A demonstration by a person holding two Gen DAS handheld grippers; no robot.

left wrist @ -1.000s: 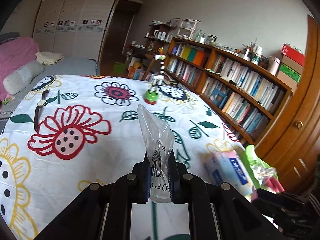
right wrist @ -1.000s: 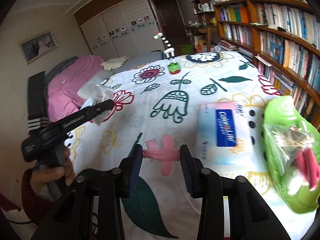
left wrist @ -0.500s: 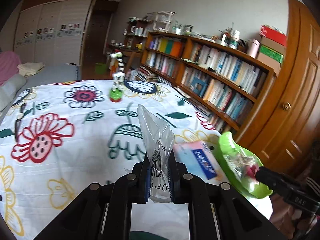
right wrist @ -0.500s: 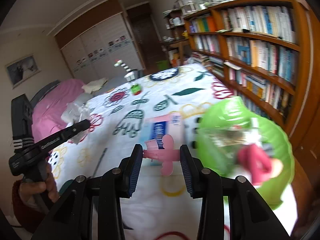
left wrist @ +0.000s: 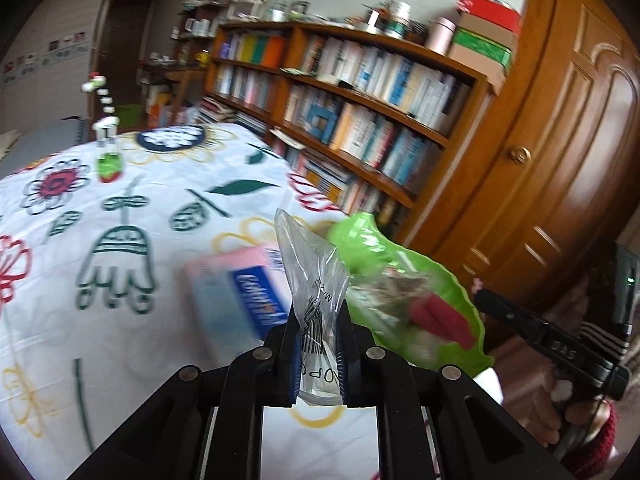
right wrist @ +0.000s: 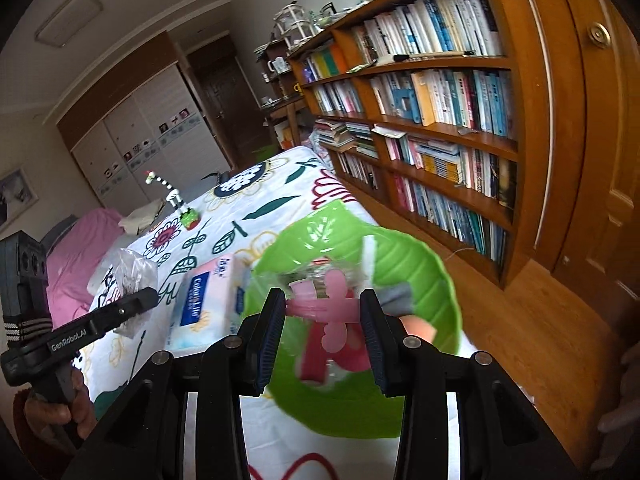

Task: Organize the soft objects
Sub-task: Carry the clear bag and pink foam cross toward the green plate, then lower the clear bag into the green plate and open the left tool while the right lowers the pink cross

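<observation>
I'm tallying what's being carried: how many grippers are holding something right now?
2: the left gripper clamps a clear plastic bag; the right gripper holds a pink flower-shaped piece over the green bowl.

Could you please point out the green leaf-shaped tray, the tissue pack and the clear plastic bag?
Green leaf-shaped tray [right wrist: 420, 264]: right wrist view, bare inner wall.
Tissue pack [right wrist: 196, 304]: right wrist view, blue label.
Clear plastic bag [left wrist: 310, 276]: left wrist view, crumpled middle.

A crumpled clear plastic bag stands upright, just beside the green leaf-shaped tray. A flat pink flower-shaped piece lies level above that tray.
</observation>
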